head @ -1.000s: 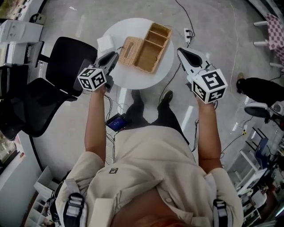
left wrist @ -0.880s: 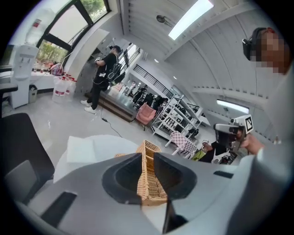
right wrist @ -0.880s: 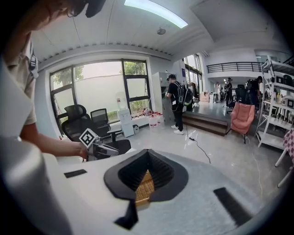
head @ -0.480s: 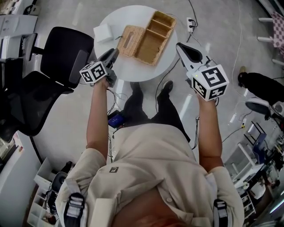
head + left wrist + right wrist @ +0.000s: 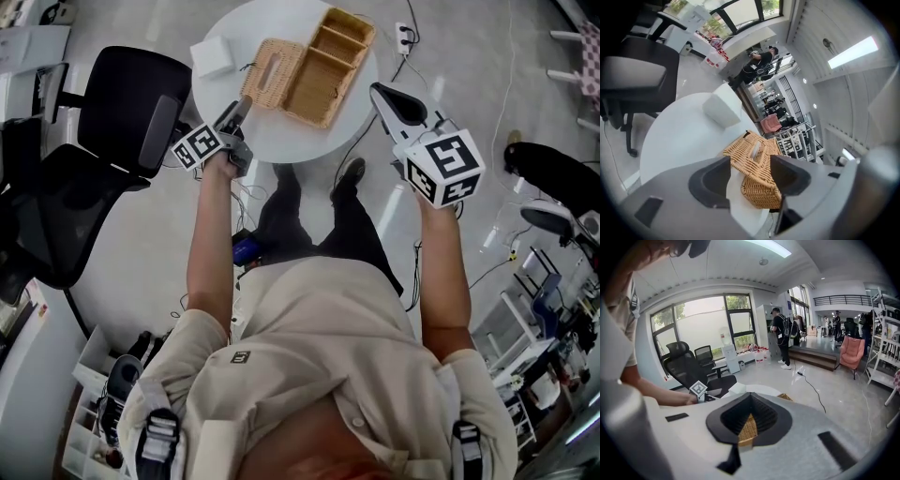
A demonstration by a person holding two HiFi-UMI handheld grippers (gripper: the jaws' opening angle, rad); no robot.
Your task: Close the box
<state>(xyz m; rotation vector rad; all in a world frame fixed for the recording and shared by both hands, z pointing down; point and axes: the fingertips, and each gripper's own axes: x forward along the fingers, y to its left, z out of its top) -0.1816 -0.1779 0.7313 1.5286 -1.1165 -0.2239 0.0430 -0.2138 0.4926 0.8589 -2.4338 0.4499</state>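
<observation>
An open wicker box (image 5: 323, 61) with inner compartments lies on the round white table (image 5: 281, 141). Its slotted lid (image 5: 267, 70) is folded out flat to the left. My left gripper (image 5: 241, 106) is at the table's near edge, just short of the lid's corner. Its jaws have just been opening and now stand open. In the left gripper view, the lid (image 5: 752, 154) shows in the gap beyond the left gripper (image 5: 750, 176), with no pad pressing on it. My right gripper (image 5: 382, 94) hangs off the table's right edge. This right gripper (image 5: 747, 425) is shut and holds nothing.
A small white block (image 5: 211, 58) sits on the table left of the lid. A black office chair (image 5: 122, 122) stands close at the left. A power strip (image 5: 405, 39) and cables lie on the floor to the right. People stand far off by the windows.
Both grippers have sunk towards the table, the left one more. The left gripper has rolled and its jaws went from shut to open. The right jaws look unchanged.
</observation>
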